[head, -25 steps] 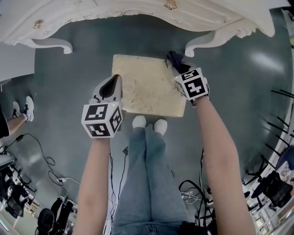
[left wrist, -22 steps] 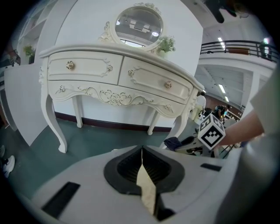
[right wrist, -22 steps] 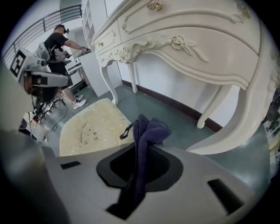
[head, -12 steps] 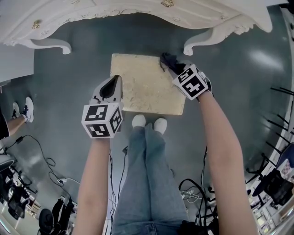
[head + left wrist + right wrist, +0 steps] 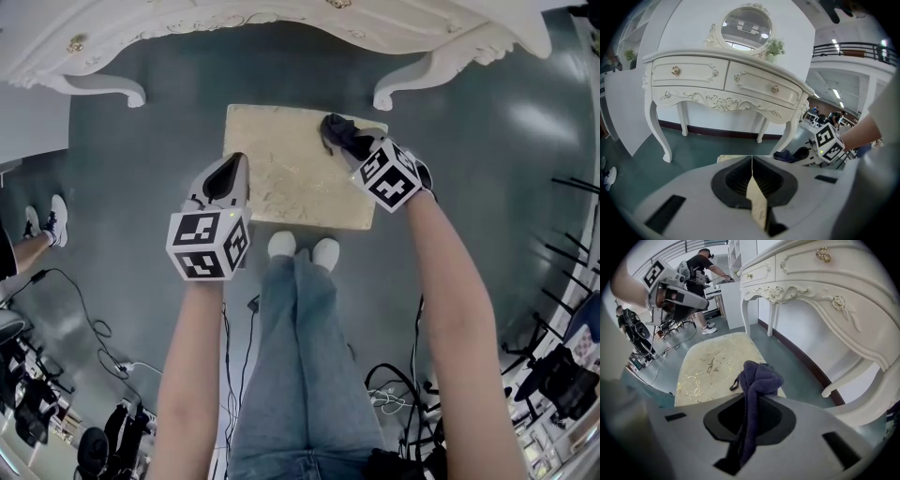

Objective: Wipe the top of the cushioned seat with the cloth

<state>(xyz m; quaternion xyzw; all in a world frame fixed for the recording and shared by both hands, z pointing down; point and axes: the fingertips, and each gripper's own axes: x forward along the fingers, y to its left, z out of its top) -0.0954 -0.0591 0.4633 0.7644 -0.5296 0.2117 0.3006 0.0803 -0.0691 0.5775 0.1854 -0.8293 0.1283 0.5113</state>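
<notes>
Cream seat point(image 5: 281, 173), dark cloth point(image 5: 339, 134), white table point(image 5: 187, 23), teal floor point(image 5: 141, 150).
The seat is pale cream with gold marbled veining; the cloth is plain navy-purple. The table has gold knobs. Cubes point(image 5: 208, 244) bear black-and-white square markers; jeans point(image 5: 300, 356) blue, shoes point(image 5: 283, 246) white.

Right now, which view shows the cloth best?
Right gripper view: the dark cloth fills the centre, held by the right gripper over the cushioned seat. Head view shows a small bunch; left gripper view, a distant lump.

Fleecy cloth point(image 5: 757, 380); smooth, gold-veined seat point(image 5: 281, 169)
</notes>
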